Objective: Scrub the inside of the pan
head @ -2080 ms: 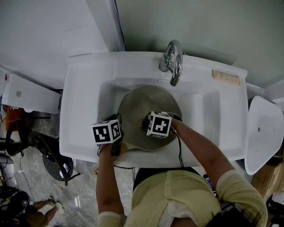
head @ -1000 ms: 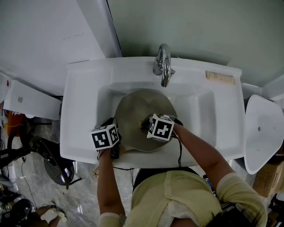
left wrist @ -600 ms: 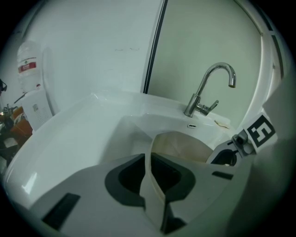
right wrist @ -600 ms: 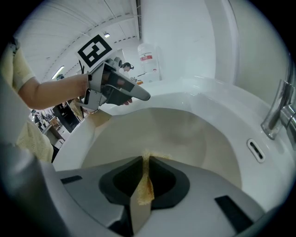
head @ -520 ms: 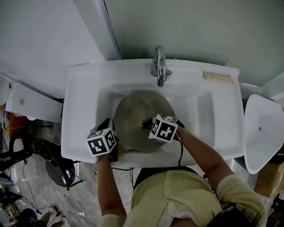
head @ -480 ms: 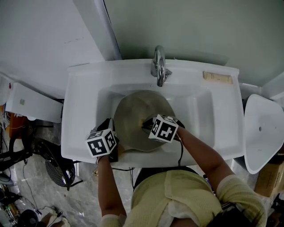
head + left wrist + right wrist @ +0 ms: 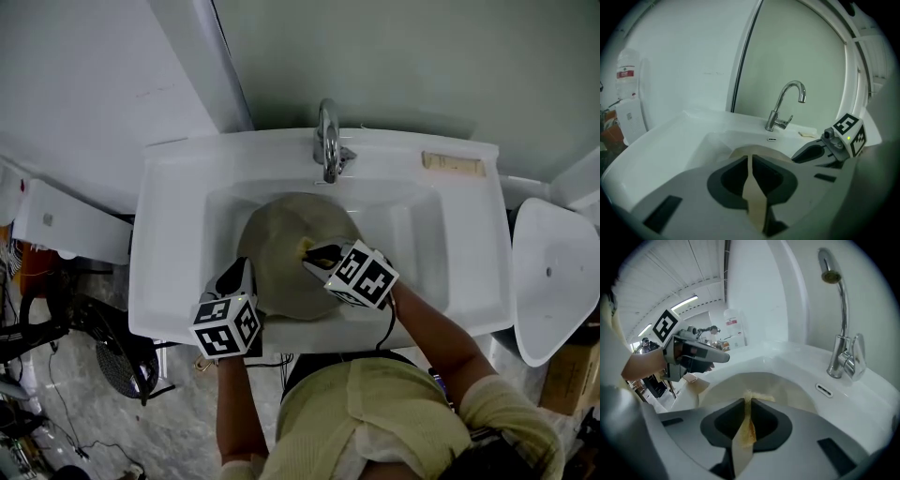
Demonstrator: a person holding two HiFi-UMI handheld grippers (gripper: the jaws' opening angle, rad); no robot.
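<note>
white sink [image 7: 173,234]: smooth, glossy, with a rounded rim; there is wide bare basin to the right of the pan.
pan [image 7: 277,234]: dull tan and round, it lies in the basin under the curved chrome tap [image 7: 327,141]; its near edge is close to the sink's front rim.
left gripper [image 7: 246,274]: pressed together on the pan's flat handle [image 7: 751,187], at the front rim.
right gripper [image 7: 311,253]: pinching a thin yellow scrub pad [image 7: 748,427], whose tip is at the pan's inside.
</note>
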